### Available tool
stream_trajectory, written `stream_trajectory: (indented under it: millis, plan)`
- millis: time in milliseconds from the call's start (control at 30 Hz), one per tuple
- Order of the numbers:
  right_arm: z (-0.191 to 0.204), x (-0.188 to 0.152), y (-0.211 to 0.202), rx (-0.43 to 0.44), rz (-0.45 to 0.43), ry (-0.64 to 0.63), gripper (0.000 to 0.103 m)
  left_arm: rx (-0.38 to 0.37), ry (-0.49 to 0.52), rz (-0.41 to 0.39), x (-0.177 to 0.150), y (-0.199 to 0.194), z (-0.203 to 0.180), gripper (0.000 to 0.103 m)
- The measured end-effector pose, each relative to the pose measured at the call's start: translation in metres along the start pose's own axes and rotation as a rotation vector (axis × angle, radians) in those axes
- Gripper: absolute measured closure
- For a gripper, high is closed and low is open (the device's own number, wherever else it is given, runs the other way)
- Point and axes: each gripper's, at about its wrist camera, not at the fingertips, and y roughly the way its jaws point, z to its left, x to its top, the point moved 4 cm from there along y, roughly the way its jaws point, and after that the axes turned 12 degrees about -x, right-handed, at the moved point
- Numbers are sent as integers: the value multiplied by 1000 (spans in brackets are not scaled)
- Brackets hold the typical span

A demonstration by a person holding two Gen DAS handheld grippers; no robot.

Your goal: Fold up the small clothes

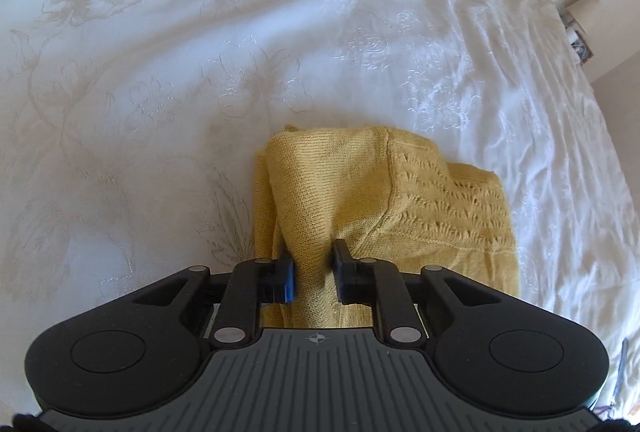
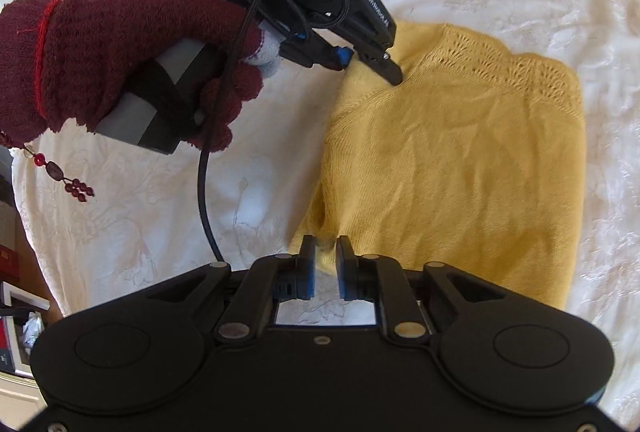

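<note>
sweater pinched: left gripper, right gripper.

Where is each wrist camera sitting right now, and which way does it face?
Left wrist: rides the left gripper, looking down its fingers at the yellow sweater pinched there, white bedspread beyond.
Right wrist: rides the right gripper at the sweater's near edge, facing across it toward the left gripper and its maroon-gloved left hand.
Shared: sweater, bedspread.

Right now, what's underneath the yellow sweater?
The yellow sweater lies on a white embroidered bedspread, which shows all around it. The sweater is folded over itself, so lower layers and anything beneath them are hidden. Left gripper pinches one edge; right gripper pinches another.
</note>
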Motion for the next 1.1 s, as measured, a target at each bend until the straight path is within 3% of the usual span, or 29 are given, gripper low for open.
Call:
stream_trajectory:
  millis: [67,133,200,300,400,533,600,667,900,1033,1100]
  plan:
    - [-3,1,-1,21,-2,5,78,-7,10,-6,3,-2,2,75]
    - [-11,4,-10,46,-26,25,61,19,25,-32,6,-9,3,67]
    - [-25,8,-18,49,-52,62,40,61,45,-71,8,-18,5,49]
    - [-56,18,-24,7,-74,138,36,41,46,-102,7,-34,7,40]
    - [-99,29,-24,-43,-95,261,22,12,43,-105,-4,-46,5,25]
    - [-149,41,-16,-65,-101,399,19,-24,36,-66,-31,-50,-2,16]
    - [-168,47,-9,-41,-96,451,10,-45,9,-39,-46,-48,-2,10]
    - [-181,52,-1,-19,-90,482,9,-72,-30,-5,-65,-45,-3,10]
    - [-195,59,37,94,-2,518,8,-102,-102,86,-105,-23,-8,10]
    - [-194,56,54,154,39,520,7,-120,-81,95,-104,-7,-13,9]
    - [-194,56,62,182,56,528,7,-149,-79,91,-99,2,-13,0]
